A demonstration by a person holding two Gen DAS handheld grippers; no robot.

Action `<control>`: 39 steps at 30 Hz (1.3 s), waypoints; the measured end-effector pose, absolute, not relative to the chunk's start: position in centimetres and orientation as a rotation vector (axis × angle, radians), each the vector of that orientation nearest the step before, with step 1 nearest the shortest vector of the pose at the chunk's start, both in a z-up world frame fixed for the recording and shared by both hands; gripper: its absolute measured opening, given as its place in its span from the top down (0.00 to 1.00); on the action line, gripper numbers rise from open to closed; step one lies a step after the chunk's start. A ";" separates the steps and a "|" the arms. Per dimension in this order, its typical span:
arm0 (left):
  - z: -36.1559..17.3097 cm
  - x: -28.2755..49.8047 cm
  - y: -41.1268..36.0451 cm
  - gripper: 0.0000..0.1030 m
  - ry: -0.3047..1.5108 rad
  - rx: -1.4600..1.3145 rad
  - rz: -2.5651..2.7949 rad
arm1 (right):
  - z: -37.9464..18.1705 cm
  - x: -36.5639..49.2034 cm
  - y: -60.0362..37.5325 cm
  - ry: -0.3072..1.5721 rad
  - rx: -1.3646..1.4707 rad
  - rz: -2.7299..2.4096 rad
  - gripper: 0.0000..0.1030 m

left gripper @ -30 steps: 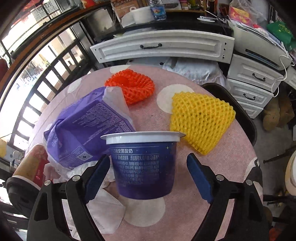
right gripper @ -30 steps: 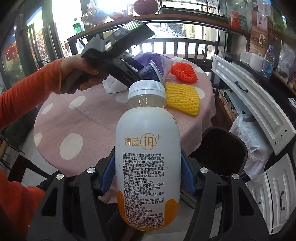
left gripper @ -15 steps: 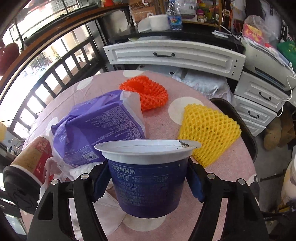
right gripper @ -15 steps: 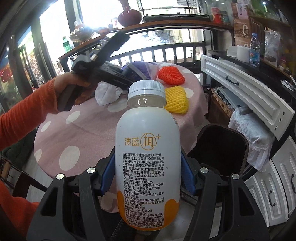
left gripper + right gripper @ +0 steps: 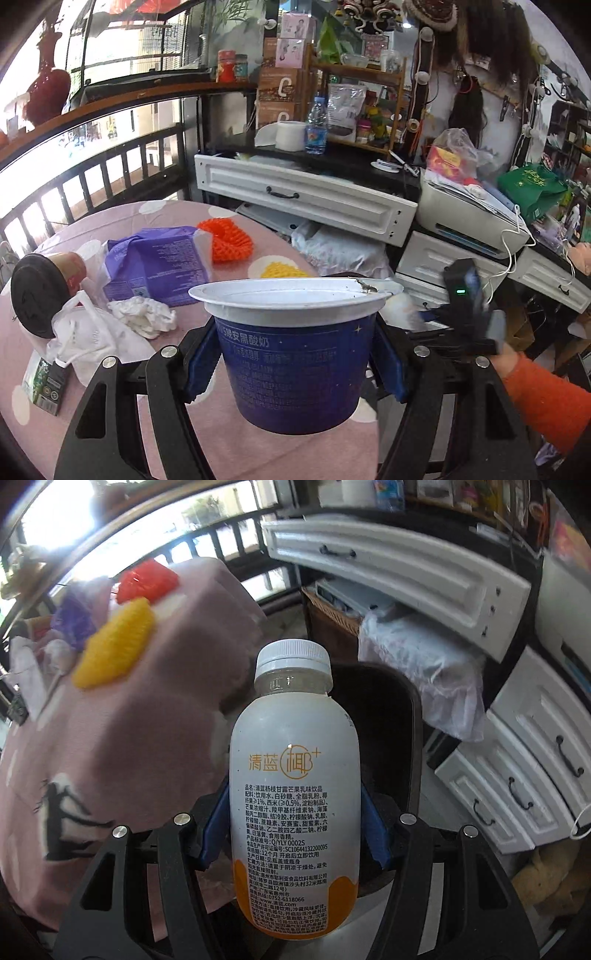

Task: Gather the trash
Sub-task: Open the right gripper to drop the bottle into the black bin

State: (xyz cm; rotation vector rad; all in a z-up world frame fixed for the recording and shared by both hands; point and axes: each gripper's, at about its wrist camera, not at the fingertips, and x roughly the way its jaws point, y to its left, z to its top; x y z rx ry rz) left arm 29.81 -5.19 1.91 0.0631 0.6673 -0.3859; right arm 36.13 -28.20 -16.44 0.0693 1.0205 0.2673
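Observation:
My left gripper (image 5: 295, 360) is shut on a blue yogurt cup (image 5: 295, 354) with a white rim and holds it upright above the pink dotted table (image 5: 229, 435). My right gripper (image 5: 293, 830) is shut on a white drink bottle (image 5: 293, 775) with a white cap and orange base, held above the black trash bin (image 5: 391, 716) beside the table. On the table lie a purple bag (image 5: 159, 266), an orange foam net (image 5: 229, 240), a yellow foam net (image 5: 114, 644), a white mask (image 5: 88, 339) and a crumpled tissue (image 5: 144, 314).
A paper cup with a black lid (image 5: 40, 291) lies on its side at the table's left edge. A small green carton (image 5: 46, 384) lies near it. White drawer units (image 5: 517, 768) and a plastic bag (image 5: 424, 672) stand behind the bin. The other gripper and an orange sleeve (image 5: 543, 402) show at right.
My left gripper closed on the yogurt cup and lifted it, tilting the view up. My right gripper carried the bottle away from the table to above the black bin.

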 end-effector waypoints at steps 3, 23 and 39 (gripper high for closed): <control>1.5 29.1 -7.2 0.32 0.669 0.058 -0.431 | -20.9 38.8 -27.5 1.130 0.103 0.220 0.40; -1.6 28.9 -11.6 0.31 0.722 0.071 -0.499 | -27.9 42.0 -27.2 1.321 0.021 0.093 0.19; -5.9 33.3 -18.9 0.31 0.822 0.071 -0.529 | -20.3 31.3 -34.7 1.090 0.023 0.053 0.18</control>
